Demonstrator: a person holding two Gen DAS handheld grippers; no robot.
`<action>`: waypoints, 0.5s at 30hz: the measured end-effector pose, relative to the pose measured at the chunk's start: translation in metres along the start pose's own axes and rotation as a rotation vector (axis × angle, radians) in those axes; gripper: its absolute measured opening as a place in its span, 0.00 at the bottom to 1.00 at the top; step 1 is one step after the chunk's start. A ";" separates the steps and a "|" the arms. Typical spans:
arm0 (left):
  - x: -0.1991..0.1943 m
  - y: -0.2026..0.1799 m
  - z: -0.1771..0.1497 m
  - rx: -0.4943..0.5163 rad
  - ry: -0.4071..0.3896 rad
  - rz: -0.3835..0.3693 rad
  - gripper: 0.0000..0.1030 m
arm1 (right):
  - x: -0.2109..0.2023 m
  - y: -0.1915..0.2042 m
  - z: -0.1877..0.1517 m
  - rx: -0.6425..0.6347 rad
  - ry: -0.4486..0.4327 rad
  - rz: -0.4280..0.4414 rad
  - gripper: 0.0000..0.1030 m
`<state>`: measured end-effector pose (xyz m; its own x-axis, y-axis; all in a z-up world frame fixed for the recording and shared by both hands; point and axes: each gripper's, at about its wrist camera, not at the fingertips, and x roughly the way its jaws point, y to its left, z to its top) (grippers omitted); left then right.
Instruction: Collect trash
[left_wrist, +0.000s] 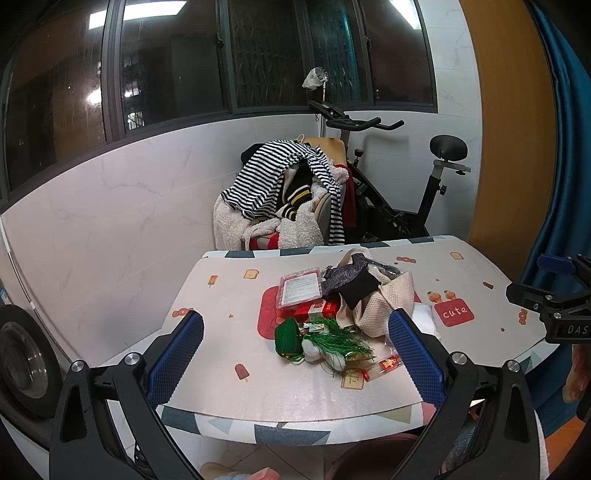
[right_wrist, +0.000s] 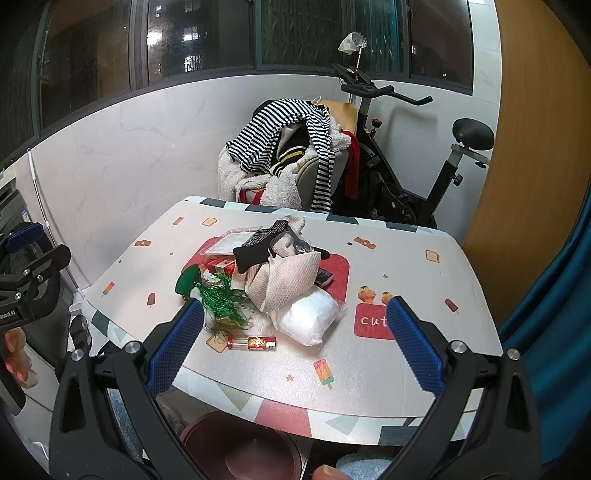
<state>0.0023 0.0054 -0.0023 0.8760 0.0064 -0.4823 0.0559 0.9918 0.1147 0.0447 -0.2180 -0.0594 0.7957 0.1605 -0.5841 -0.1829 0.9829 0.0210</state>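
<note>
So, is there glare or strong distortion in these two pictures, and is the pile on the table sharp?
Left wrist view: ceiling lights reflect in the dark window; the wall bends from fisheye distortion; the pile is sharp. Right wrist view: the table shines softly, its edge curves; the window shows lit buildings outside; both claws' blue pads look sharp.

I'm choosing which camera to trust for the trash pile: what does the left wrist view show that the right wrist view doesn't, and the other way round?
Only the left wrist view shows a round glass door at the far left, and the pink-rimmed packet almost unobstructed. Only the right wrist view shows the white plastic bag whole and the small red-labelled tube clear of any finger. Both show the open left gripper and open right gripper, the green tassel, the beige mesh cloth, the patterned table and the exercise bike.
</note>
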 end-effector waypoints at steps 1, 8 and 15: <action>0.001 0.000 -0.001 0.000 0.000 -0.001 0.95 | 0.000 0.000 -0.001 0.000 0.000 0.000 0.94; 0.002 -0.002 -0.004 0.004 -0.001 -0.003 0.95 | 0.002 0.000 -0.003 0.001 0.001 0.000 0.95; 0.002 -0.002 -0.004 0.005 -0.001 -0.003 0.95 | 0.002 0.000 -0.002 0.001 0.001 0.000 0.95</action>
<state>0.0024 0.0040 -0.0072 0.8764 0.0033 -0.4816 0.0610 0.9912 0.1178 0.0450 -0.2178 -0.0616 0.7950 0.1603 -0.5851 -0.1821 0.9830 0.0219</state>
